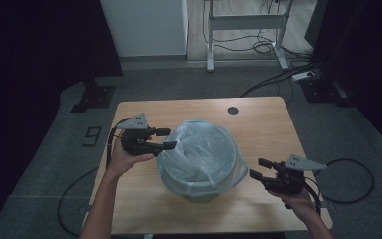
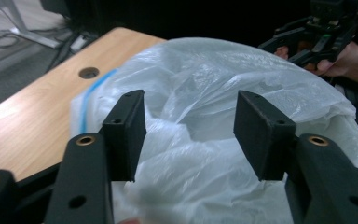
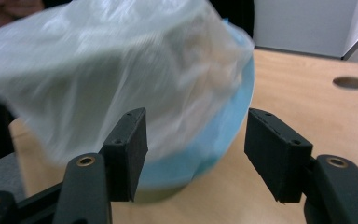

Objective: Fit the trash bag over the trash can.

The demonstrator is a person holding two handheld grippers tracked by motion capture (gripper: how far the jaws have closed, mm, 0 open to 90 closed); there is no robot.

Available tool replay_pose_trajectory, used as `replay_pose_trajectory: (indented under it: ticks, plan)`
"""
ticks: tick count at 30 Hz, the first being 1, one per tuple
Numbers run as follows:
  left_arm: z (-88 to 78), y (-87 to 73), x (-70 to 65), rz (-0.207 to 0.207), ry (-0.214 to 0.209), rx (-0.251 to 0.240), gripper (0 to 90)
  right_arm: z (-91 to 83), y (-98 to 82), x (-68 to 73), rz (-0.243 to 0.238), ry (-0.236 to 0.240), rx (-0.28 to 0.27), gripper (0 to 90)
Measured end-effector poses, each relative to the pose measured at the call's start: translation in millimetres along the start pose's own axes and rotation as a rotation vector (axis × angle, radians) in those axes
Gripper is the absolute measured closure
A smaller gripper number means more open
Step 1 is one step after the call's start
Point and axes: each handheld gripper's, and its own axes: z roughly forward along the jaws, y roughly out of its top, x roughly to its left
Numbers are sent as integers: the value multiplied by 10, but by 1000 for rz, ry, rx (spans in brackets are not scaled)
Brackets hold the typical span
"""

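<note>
L claw [image 1: 168, 139] released at bag [image 1: 201, 149] rim; R claw [image 1: 259, 169] released, apart from bin [image 1: 199, 186] on surface [image 1: 258, 129].

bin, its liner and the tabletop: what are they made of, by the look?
Liner: thin translucent plastic film, probably polyethylene; crinkled, slightly glossy.
Bin: looks like smooth light-blue moulded plastic with a darker base; hard to confirm under the liner.
Tabletop: light wood-grain surface, likely laminate or veneer; matte, with a round cable hole.

I find the high view dim with dark edges; the translucent white plastic bag [image 3: 121, 70] is motion-blurred in the right gripper view.
</note>
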Motion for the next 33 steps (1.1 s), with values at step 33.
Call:
replay_pose_trajectory:
  ticks: [33]
  plan:
    - [394, 382, -51, 102, -88, 210, 529, -408, -576, 107, 110, 3, -41, 395]
